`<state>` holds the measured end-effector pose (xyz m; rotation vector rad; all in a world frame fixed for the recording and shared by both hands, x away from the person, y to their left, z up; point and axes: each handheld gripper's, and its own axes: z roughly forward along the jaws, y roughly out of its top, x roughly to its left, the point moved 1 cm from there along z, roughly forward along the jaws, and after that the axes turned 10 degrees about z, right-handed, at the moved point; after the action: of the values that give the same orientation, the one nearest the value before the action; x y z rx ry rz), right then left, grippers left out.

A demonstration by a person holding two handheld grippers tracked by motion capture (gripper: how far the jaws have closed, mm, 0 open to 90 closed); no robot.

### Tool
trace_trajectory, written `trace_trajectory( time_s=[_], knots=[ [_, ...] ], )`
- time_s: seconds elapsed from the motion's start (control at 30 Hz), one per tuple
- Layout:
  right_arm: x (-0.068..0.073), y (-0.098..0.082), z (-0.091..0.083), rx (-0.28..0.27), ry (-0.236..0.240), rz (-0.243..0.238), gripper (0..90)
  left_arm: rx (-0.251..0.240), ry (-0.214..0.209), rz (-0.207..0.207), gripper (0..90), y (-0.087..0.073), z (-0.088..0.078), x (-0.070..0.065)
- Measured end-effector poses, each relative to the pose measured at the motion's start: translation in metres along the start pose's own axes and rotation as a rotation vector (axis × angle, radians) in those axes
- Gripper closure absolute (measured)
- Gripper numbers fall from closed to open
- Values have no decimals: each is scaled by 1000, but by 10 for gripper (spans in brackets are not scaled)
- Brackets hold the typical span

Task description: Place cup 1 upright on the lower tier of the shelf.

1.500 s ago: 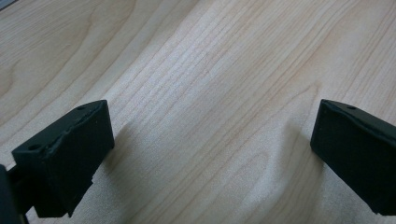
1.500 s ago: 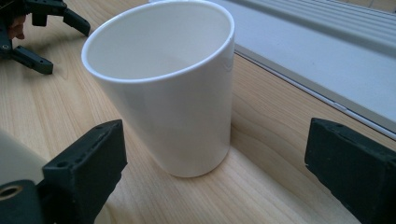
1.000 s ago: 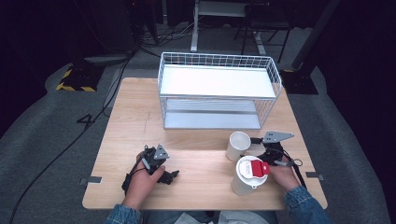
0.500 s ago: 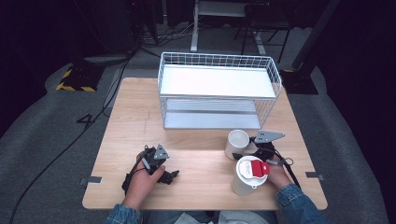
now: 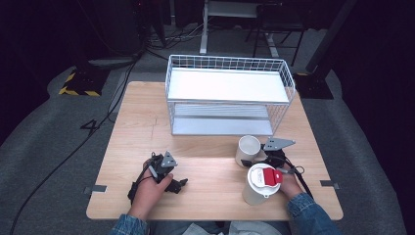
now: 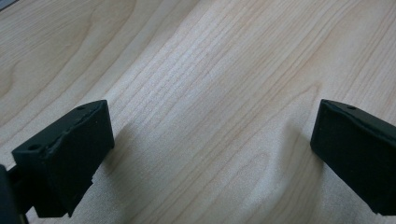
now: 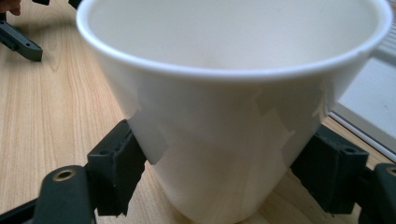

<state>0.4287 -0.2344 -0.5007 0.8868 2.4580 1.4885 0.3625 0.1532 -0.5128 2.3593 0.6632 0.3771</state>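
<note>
Nowhere on the things on the table can any writing be read: the white cup (image 5: 249, 147) is plain, and the red patch on the lid of the taller white tumbler (image 5: 263, 178) is too small to tell whether it carries lettering. On the grey floor left of the table (image 5: 147, 122) a mark like the figure 4 shows.

The right gripper (image 7: 224, 177) has just been closing its jaws, with the white cup (image 7: 229, 107) between them. In the right gripper view both black pads press against the cup's lower wall, one on each side, so the cup is clamped low on its body. The jaws stand as far apart as the cup's lower part is wide. In the high view the right gripper (image 5: 266, 159) lies just beside the cup, on the side away from the wire rack (image 5: 227, 98), with the person's right hand behind it next to the tumbler.

The left gripper (image 6: 210, 154) has its jaws spread wide, with bare table wood between them and nothing held. In the high view the left gripper (image 5: 164, 169) rests on the table well apart from the wire rack, toward the near edge.

The white cup stands upright on the table just in front of the wire rack's right end. Its long axis is vertical, the open mouth up and the narrower base down on the wood. The tumbler stands just beside it, farther from the rack.
</note>
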Motion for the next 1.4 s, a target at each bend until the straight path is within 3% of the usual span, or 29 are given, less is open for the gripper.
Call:
trace_trajectory(
  time_s=[0.43, 0.87, 1.1, 1.3, 1.4],
  knots=[
    [2, 4, -2, -4, 3, -3, 229, 0, 2, 0, 1, 0, 0, 0],
    [7, 44, 2, 0, 17, -39, 229, 1, 2, 1, 0, 0, 0, 0],
    [4, 59, 7, -9, -19, -23, 229, 1, 2, 1, 1, 0, 0, 0],
    [-3, 71, 13, -22, -83, -5, 229, 0, 2, 0, 1, 0, 0, 0],
    [-5, 75, 14, -34, -85, -6, 229, 1, 2, 2, 1, 0, 0, 0]
  ],
)
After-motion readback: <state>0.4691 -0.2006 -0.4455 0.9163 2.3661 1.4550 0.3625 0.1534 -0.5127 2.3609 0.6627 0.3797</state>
